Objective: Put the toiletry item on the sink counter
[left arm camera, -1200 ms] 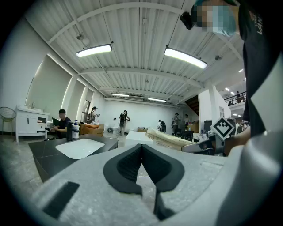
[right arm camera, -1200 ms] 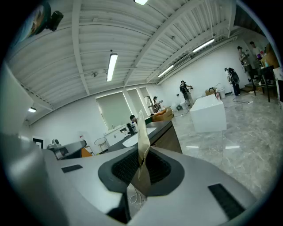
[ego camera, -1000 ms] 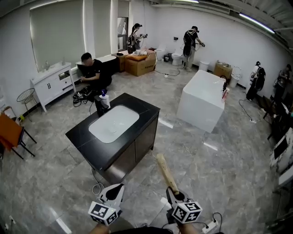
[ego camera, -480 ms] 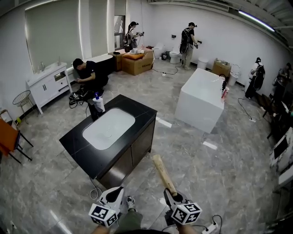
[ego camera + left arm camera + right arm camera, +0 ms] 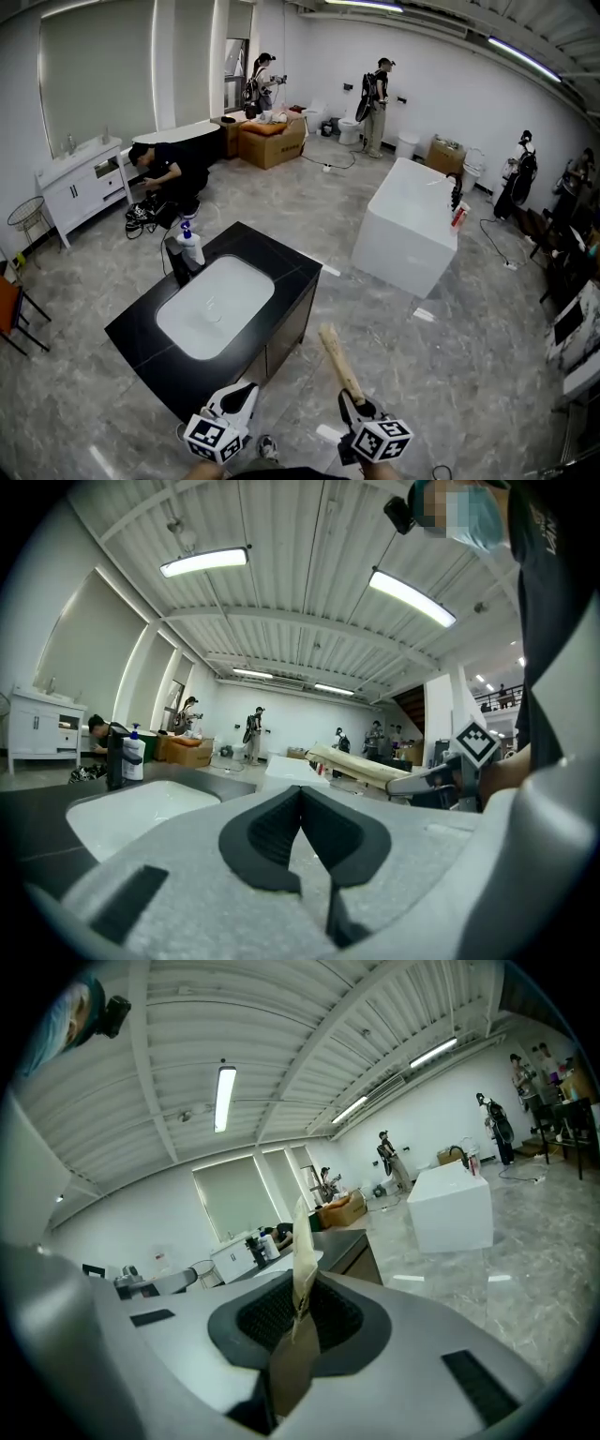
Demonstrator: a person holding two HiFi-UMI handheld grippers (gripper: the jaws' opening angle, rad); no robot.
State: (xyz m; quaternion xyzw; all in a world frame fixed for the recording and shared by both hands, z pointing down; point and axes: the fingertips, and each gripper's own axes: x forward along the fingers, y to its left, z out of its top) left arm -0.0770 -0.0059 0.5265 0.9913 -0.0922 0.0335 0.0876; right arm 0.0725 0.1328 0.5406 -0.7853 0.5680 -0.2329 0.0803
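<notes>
Gripping a tan toiletry tube [image 5: 337,361], right tongs [image 5: 352,401] at lower centre, left tongs [image 5: 242,392] closed and empty beside them, black sink table [image 5: 286,258] at centre left

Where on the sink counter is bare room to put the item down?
Bare: the counter strip right of the basin, and the near corner. Crowded: the far-left edge, where a bottle and a dark object stand.

No writing can be read. The pump bottle [image 5: 190,249] on the tabletop [image 5: 281,267] shows too small for any print to be made out.
</notes>
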